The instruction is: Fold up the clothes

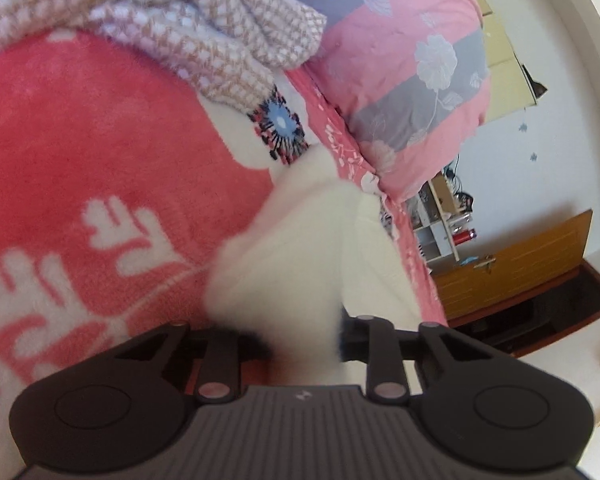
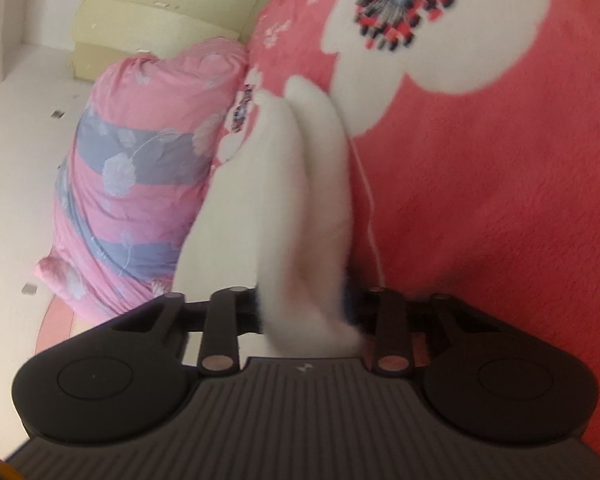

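A fluffy white garment [image 1: 300, 248] hangs above a pink blanket with white flowers [image 1: 100, 140]. My left gripper [image 1: 304, 340] is shut on one end of it; the fabric bulges out from between the jaws and hides the fingertips. In the right wrist view the same white garment [image 2: 300, 200] runs forward in two folds, and my right gripper [image 2: 304, 312] is shut on it, its fingertips also hidden by cloth. The pink blanket [image 2: 500, 180] lies under and to the right of it.
A brown-and-white checked garment [image 1: 180, 20] lies bunched on the blanket at the back. A pink and grey striped pillow [image 1: 412, 72] sits at the bed's edge, also in the right wrist view [image 2: 140, 180]. A wooden cabinet [image 1: 512, 264] and white shelves [image 1: 440, 224] stand beyond the bed.
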{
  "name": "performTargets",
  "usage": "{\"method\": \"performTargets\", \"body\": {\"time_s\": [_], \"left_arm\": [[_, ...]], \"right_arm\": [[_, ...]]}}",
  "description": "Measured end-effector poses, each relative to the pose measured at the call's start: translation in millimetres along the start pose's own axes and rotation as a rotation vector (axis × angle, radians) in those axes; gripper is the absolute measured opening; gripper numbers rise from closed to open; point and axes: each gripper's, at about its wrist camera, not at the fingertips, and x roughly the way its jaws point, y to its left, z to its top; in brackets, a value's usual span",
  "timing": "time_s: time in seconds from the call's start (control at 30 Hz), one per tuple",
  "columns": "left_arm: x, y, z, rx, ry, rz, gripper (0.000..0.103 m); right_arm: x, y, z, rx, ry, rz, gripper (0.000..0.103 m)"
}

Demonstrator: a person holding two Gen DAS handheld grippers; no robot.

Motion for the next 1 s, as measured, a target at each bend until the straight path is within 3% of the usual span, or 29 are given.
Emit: {"method": "performTargets", "body": {"time_s": [0.27, 0.47, 0.53, 0.6, 0.67, 0.73, 0.77, 0.8, 0.9, 1.0], "left_arm": [[-74, -15, -18, 0.041, 0.031, -0.026, 0.024], [-178, 13, -72, 0.105, 0.110, -0.065, 0.024], [-208, 27, -95, 0.135, 0.137, -0.064, 0.026], [-217, 41, -110, 0.235, 0.148, -0.016, 0.031], [-227, 48, -116, 0.311, 0.135, 0.008, 0.037], [-243, 46, -114, 0.361, 0.114, 0.008, 0.038], [-253, 43, -112, 0.388, 0.102, 0.011, 0.038], [-262, 40, -109, 0.416, 0.089, 0.013, 0.039], [-271, 6, -111, 0.639, 0.003, 0.083, 0.043], [-273, -28, -111, 0.845, -0.065, 0.121, 0.050]], "right_arm": [[-63, 24, -33, -0.044, -0.025, 0.042, 0.024], [-169, 7, -105, -0.036, 0.028, 0.079, 0.024], [-199, -4, -133, -0.045, 0.044, 0.054, 0.025], [-221, -17, -158, -0.066, 0.062, 0.000, 0.030], [-227, -31, -168, -0.138, 0.080, -0.114, 0.033], [-236, -34, -164, -0.151, 0.095, -0.079, 0.036], [-243, -28, -159, -0.179, 0.098, -0.112, 0.041], [-256, -18, -156, -0.244, 0.071, -0.137, 0.042], [-290, 11, -146, -0.422, -0.013, -0.202, 0.047], [-297, 30, -142, -0.499, -0.066, -0.208, 0.048]]}}
